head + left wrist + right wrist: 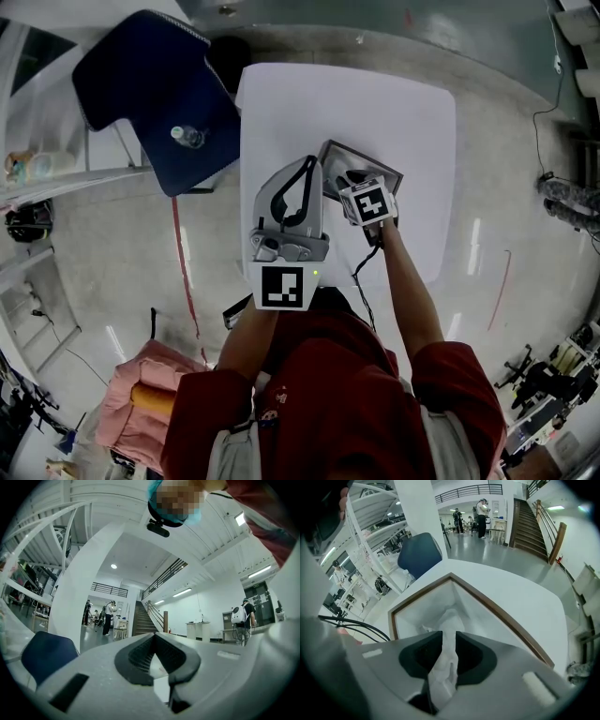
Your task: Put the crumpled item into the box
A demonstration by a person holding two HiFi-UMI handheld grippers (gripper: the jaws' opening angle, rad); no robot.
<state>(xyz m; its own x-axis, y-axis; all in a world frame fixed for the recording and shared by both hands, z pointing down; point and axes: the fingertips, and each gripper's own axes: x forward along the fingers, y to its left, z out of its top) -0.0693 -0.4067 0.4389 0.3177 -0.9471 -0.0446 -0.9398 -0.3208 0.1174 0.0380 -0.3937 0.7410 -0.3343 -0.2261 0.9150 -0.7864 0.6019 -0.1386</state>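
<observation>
Crumpled item [449, 620]: a white wad of thin paper or tissue, pinched mid-length between the pressed-in pads of the right gripper [449, 641]. Far end poking past the fingertips into the open mouth of the box [501, 621], near end trailing back toward the camera; impossible to tell whether touching the bottom. Probably very light, soft and easily squashed. Neither fragile nor slippery, but likely to cling to a pad or drift on release rather than drop cleanly. Held well enough by a fold near the middle, with no firmer squeeze called for. Best lowered well inside the brown rim before parting the jaws. Box standing on the white table [525, 597], pale-walled, seemingly bare inside. Left gripper [154, 637] lifted clear and aimed across the hall, tips closed together on nothing.
</observation>
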